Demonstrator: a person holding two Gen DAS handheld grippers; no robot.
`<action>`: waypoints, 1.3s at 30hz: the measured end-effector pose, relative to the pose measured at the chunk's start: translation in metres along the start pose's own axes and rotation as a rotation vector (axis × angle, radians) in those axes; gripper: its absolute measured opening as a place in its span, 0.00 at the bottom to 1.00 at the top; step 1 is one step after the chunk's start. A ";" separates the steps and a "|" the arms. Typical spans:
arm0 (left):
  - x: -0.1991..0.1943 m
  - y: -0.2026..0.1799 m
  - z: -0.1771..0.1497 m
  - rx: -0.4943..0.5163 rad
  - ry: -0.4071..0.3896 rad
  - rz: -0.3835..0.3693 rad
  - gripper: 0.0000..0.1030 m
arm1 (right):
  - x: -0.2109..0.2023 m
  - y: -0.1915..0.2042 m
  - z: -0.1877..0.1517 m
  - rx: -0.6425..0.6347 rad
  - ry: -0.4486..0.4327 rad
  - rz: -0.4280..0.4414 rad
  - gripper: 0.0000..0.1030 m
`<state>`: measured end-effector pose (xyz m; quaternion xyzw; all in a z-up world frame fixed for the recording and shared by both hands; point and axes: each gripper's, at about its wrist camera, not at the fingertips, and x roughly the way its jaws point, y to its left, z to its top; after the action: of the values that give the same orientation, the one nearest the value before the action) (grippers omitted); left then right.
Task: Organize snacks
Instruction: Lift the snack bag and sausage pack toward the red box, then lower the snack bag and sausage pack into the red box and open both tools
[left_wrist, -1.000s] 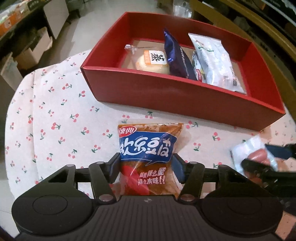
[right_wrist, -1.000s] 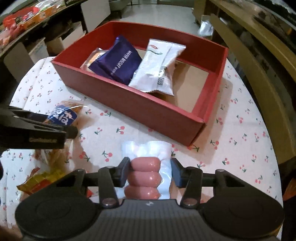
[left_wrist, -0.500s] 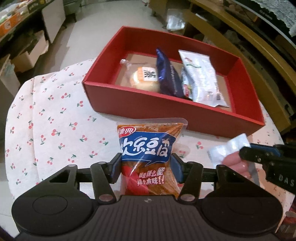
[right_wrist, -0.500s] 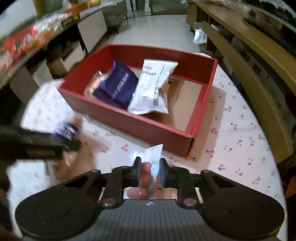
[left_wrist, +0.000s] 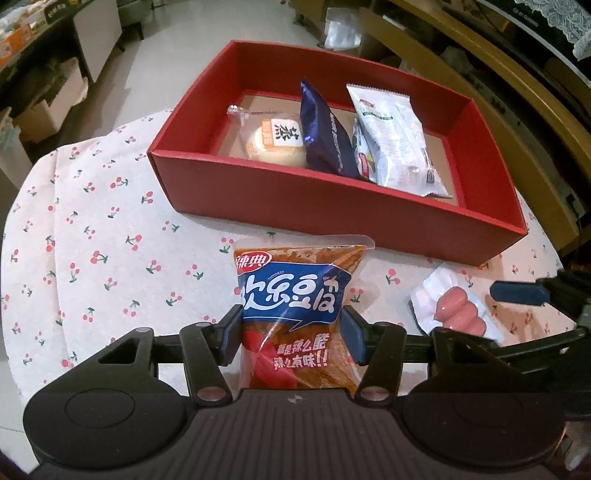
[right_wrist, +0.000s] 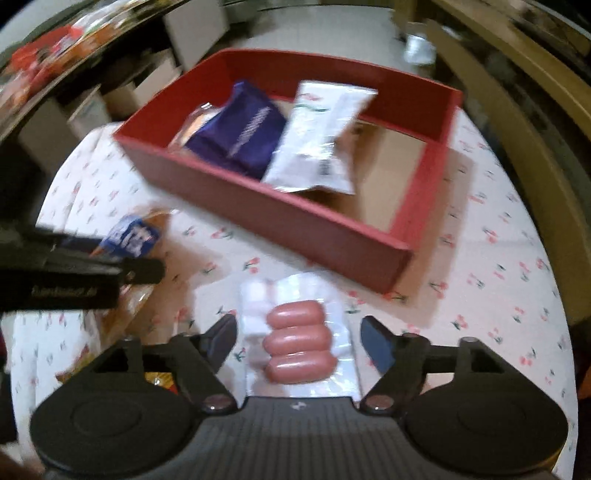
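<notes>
Opening wide, the right gripper (right_wrist: 298, 334) is being spread around the sausage pack (right_wrist: 298, 341), which risks being left behind, while the spicy snack bag (left_wrist: 295, 314) is being clamped by the left gripper (left_wrist: 291, 334).

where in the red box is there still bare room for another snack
The right end of the red box is bare cardboard, bordered by the white packet and the right wall. The left half is crowded: bun packet, dark blue packet and white packet overlap.
</notes>
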<state>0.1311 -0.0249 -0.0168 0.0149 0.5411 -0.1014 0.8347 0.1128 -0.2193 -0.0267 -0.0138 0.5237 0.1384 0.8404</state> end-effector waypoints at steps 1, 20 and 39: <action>0.001 0.000 -0.001 0.001 0.005 0.000 0.61 | 0.006 0.003 0.000 -0.017 0.015 -0.009 0.99; -0.037 -0.013 0.011 0.017 -0.072 -0.051 0.61 | -0.050 0.000 0.005 0.079 -0.143 -0.021 0.88; -0.027 -0.011 0.056 -0.013 -0.116 -0.092 0.62 | -0.049 -0.025 0.047 0.211 -0.171 0.039 0.44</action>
<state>0.1685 -0.0395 0.0322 -0.0212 0.4925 -0.1372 0.8592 0.1399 -0.2456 0.0345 0.0969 0.4619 0.0996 0.8760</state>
